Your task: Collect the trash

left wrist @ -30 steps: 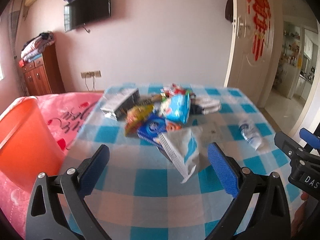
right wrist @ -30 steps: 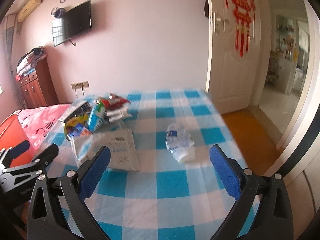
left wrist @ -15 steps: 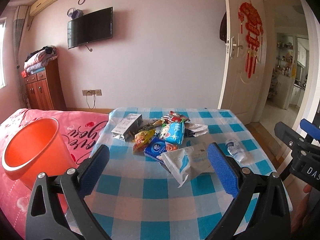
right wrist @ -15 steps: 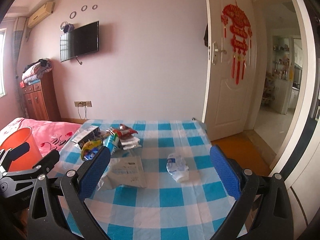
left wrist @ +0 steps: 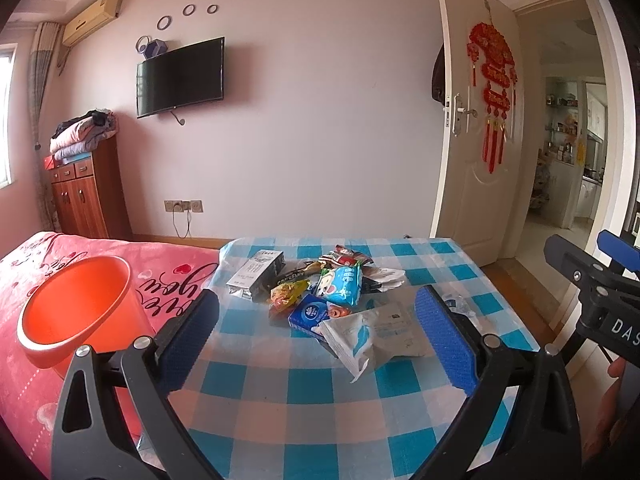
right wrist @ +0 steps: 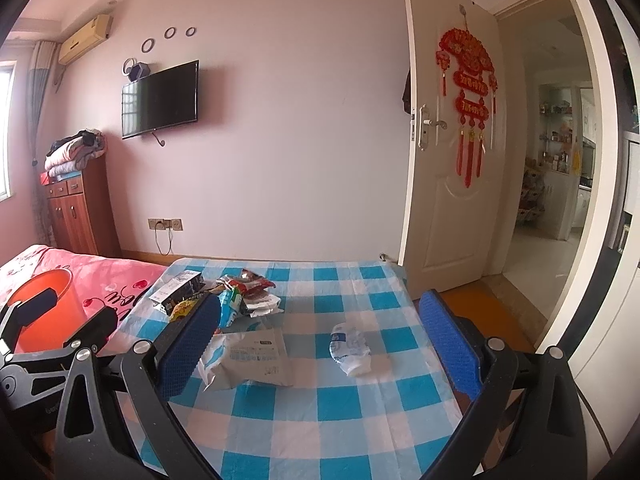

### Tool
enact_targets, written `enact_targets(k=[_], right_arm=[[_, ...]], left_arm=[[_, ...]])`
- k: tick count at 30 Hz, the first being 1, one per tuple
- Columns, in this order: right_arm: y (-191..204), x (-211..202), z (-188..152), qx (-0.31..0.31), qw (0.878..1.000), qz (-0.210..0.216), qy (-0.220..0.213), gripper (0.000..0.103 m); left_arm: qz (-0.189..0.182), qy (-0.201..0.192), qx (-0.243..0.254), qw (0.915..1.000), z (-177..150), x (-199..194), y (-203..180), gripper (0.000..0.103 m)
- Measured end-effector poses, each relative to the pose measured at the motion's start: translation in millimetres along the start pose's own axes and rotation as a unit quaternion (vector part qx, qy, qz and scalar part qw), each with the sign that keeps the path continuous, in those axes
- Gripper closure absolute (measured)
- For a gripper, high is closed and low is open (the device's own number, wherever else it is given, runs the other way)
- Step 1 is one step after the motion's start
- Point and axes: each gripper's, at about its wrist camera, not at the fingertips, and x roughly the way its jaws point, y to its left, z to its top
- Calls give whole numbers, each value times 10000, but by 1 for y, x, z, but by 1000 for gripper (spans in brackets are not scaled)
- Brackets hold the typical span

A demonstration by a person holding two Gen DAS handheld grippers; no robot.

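Observation:
A heap of snack wrappers point(left wrist: 320, 288) lies at the middle of a table with a blue and white checked cloth point(left wrist: 280, 376). A white and blue plastic bag point(left wrist: 372, 330) sits at the heap's near edge. A crushed clear bottle point(right wrist: 350, 346) lies apart to the right. An orange bucket point(left wrist: 76, 312) stands left of the table on a pink bedspread. My left gripper point(left wrist: 316, 336) hovers open in front of the heap, holding nothing. My right gripper point(right wrist: 320, 340) is open too, above the table's near side, with the bottle framed between its fingers but farther off.
A pink bedspread point(left wrist: 168, 280) adjoins the table's left side. A wooden cabinet point(left wrist: 86, 196) with folded blankets stands at the back left. A white door point(right wrist: 452, 176) with a red hanging ornament stands open on the right. The other gripper point(left wrist: 596, 292) shows at the right edge.
Both grippers have drawn back and risen from the table, so the trash heap and bottle look smaller and farther. The bucket has come fully into view. Both stay open.

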Motion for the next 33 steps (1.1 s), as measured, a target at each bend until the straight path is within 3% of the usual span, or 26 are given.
enact_targets(k=[16, 21, 27, 33], right_arm=[[0, -2, -2, -14, 10000, -22, -32, 5], [-7, 10, -11, 21, 9993, 343, 141, 5], [-22, 52, -45, 406, 9897, 1025, 910, 5], [-35, 98, -81, 1006, 9690, 1346, 1810, 5]], left_arm=[[-78, 67, 17, 9999, -3, -2, 1, 4], [-138, 321, 19, 9994, -13, 11, 12, 4], [-59, 762, -127, 9970, -36, 41, 38, 4], [-193, 1138, -128, 9932, -54, 71, 49, 4]])
